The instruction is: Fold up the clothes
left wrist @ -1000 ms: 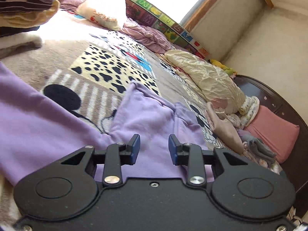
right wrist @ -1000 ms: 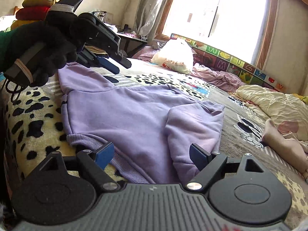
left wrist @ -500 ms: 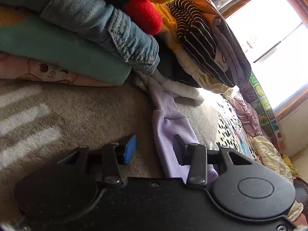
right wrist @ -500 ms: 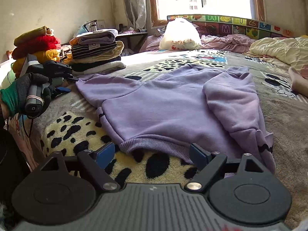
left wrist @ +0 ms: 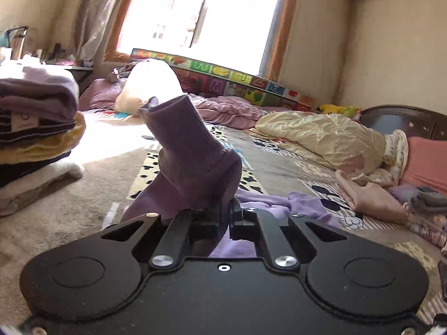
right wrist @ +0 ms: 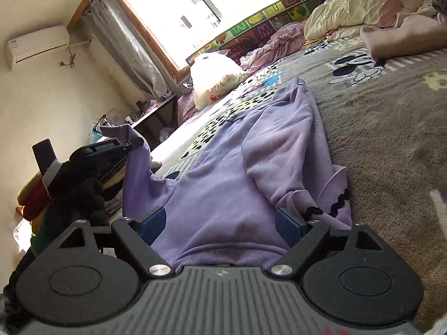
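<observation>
Gripping purple sleeve cuff [left wrist: 190, 139], left tongs [left wrist: 223, 217]

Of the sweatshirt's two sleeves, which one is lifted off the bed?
The sleeve clamped in the left gripper, ribbed cuff pointing up. The other sleeve lies folded flat across the sweatshirt's body, ahead of the open right gripper.

I count two grippers, the left gripper [left wrist: 223, 217] and the right gripper [right wrist: 220, 223], one purple sweatshirt [right wrist: 237, 167], one stack of folded clothes [left wrist: 33, 139], one white plastic bag [left wrist: 148, 83], one cream quilt [left wrist: 321, 136], one pink pillow [left wrist: 427, 162] and one air conditioner [right wrist: 37, 46].
</observation>
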`<state>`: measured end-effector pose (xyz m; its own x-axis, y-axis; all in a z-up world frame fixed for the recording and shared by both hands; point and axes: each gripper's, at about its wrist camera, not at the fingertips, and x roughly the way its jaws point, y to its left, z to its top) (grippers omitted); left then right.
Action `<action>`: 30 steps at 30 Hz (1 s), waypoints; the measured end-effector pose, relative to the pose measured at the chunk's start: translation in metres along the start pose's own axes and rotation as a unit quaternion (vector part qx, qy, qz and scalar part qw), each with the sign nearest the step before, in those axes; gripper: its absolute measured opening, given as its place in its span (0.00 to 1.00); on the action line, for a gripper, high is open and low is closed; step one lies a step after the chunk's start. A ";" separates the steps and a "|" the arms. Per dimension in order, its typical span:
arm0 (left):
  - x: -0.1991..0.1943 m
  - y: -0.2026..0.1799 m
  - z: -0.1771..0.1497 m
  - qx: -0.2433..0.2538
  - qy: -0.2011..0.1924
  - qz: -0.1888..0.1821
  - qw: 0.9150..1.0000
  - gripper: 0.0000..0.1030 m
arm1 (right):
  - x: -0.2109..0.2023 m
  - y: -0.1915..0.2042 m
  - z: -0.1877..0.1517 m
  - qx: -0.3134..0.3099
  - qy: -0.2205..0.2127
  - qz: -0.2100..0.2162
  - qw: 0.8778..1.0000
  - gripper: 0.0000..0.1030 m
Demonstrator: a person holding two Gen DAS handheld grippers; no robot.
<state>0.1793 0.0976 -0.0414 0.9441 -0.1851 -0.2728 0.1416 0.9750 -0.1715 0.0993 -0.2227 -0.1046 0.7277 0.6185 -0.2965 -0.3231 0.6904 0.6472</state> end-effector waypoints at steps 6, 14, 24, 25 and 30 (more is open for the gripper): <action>0.020 -0.129 -0.044 0.171 0.042 -0.097 0.980 0.03 | -0.025 -0.040 0.009 0.098 -0.060 0.005 0.993 0.85; 0.015 -0.093 -0.041 0.080 0.116 -0.225 0.964 0.32 | -0.015 -0.059 0.017 0.115 -0.058 -0.055 0.990 0.86; -0.012 0.055 -0.018 -0.137 0.066 -0.098 0.983 0.32 | 0.055 -0.088 0.051 0.218 -0.035 -0.072 0.973 0.83; -0.015 0.059 -0.019 -0.138 0.066 -0.095 0.984 0.32 | 0.058 -0.088 0.054 0.220 -0.035 -0.076 0.972 0.80; -0.022 0.069 -0.019 -0.135 0.067 -0.087 0.985 0.32 | 0.071 -0.083 0.061 0.203 -0.034 -0.090 0.974 0.54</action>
<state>0.1626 0.1665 -0.0652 0.8625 -0.3787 -0.3357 0.1963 0.8617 -0.4678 0.2151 -0.2586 -0.1363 0.7931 0.4657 -0.3926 0.0695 0.5712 0.8179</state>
